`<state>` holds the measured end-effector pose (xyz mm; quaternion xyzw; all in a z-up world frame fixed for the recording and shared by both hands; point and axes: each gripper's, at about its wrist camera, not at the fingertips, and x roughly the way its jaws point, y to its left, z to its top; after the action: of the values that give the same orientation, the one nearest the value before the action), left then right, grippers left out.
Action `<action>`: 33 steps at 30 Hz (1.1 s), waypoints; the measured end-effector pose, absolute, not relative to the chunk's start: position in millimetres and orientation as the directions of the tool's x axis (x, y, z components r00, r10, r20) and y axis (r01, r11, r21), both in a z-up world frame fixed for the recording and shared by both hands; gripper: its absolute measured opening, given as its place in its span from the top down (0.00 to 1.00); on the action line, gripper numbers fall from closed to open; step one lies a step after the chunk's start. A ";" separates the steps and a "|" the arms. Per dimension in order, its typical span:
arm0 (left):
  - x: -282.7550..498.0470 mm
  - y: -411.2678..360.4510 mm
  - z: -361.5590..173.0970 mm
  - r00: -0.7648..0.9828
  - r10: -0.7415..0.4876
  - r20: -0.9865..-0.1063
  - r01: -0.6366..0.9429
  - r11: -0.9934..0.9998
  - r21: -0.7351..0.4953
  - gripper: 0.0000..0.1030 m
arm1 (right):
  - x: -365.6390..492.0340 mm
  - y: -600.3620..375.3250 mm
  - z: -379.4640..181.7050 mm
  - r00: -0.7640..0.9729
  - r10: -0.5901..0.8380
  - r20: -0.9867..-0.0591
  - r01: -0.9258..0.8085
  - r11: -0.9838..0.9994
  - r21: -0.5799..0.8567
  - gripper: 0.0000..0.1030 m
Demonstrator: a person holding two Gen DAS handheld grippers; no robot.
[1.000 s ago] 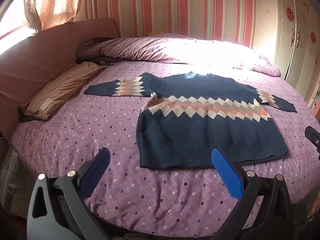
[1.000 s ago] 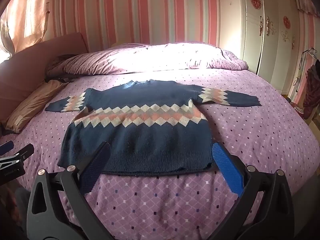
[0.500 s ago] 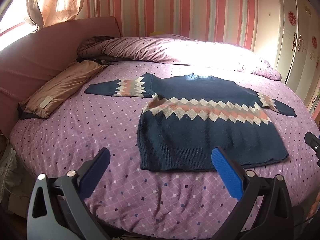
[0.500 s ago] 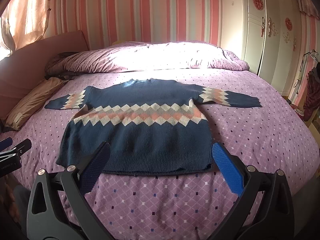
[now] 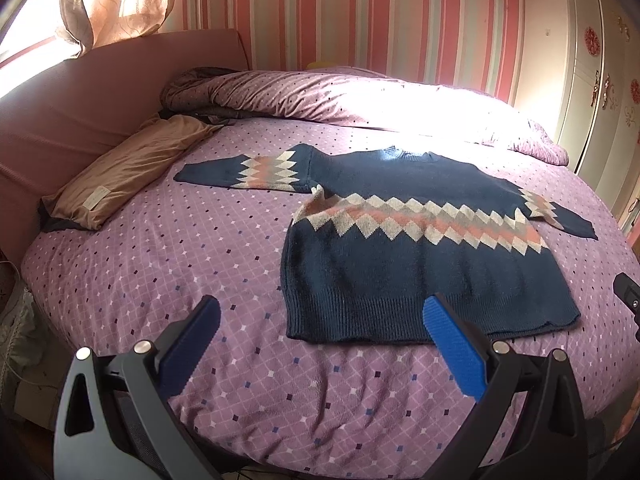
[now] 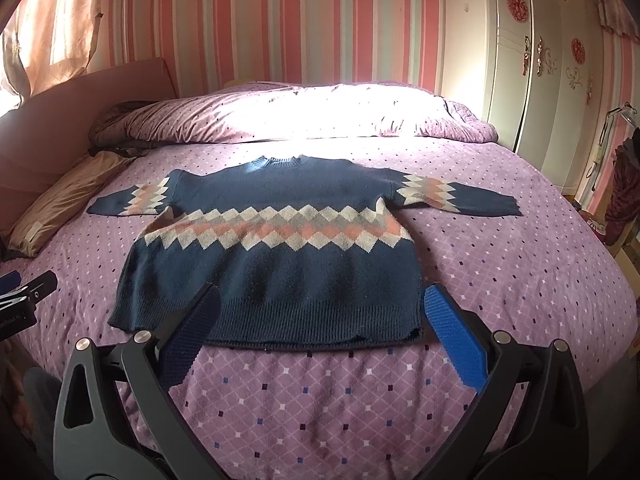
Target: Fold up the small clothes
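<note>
A small navy sweater (image 5: 420, 272) with a band of cream, pink and grey diamonds lies flat on the purple bedspread (image 5: 168, 264), sleeves spread out to both sides; it also shows in the right wrist view (image 6: 276, 272). My left gripper (image 5: 320, 312) is open and empty, above the bed's near edge by the sweater's lower left corner. My right gripper (image 6: 320, 308) is open and empty, just short of the hem, over its right half. Neither touches the cloth.
A tan pillow (image 5: 120, 172) lies at the bed's left side by the pink headboard. A rolled purple duvet (image 6: 304, 116) lies across the far side. White wardrobes (image 6: 552, 80) stand at the right. The other gripper's tip shows at each view's edge.
Both grippers have risen or tilted slightly, so the sweater sits a little lower and nearer in both views. The sweater has not moved and both grippers have stayed open.
</note>
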<state>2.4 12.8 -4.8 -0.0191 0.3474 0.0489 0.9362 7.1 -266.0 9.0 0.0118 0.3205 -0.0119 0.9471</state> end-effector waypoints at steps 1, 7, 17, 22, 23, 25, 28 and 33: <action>2.4 13.5 -4.5 0.753 0.076 -0.653 -0.105 0.995 -0.004 0.01 | 7.0 -265.7 9.1 0.795 -0.014 -0.607 0.029 0.999 0.015 0.03; 2.6 12.0 -4.2 0.754 0.080 -0.652 -0.107 0.994 -0.001 0.01 | 5.7 -270.1 10.0 0.802 -0.014 -0.597 0.029 0.999 0.014 0.03; 9.0 7.5 -3.2 0.752 0.080 -0.654 -0.103 0.995 0.004 0.01 | 10.7 -289.5 16.2 0.812 -0.027 -0.583 0.044 0.999 0.015 0.03; 16.6 3.2 -3.4 0.753 0.077 -0.654 -0.101 0.995 0.000 0.01 | 12.5 -305.5 21.7 0.828 -0.062 -0.558 0.058 0.998 -0.026 0.03; 18.5 1.7 -3.9 0.753 0.077 -0.653 -0.100 0.995 0.001 0.01 | 13.8 -311.1 21.7 0.830 -0.060 -0.555 0.058 0.998 -0.022 0.03; 22.9 -1.4 -3.9 0.755 0.076 -0.652 -0.097 0.995 0.004 0.01 | 18.3 -322.3 21.4 0.830 -0.062 -0.554 0.061 0.998 -0.020 0.03; 30.2 -7.3 -2.8 0.760 0.078 -0.645 -0.089 0.996 0.015 0.01 | 26.8 -341.4 23.8 0.836 -0.104 -0.539 0.082 0.994 -0.065 0.03; 47.2 -20.3 -2.9 0.768 0.072 -0.637 -0.079 0.997 0.017 0.01 | 47.1 -382.5 26.0 0.833 -0.161 -0.530 0.131 0.987 -0.094 0.03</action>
<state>47.2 -20.3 -2.9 -0.0052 0.3384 0.0401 0.9401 47.1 -382.5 26.0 -0.0271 0.2789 -0.0761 0.9569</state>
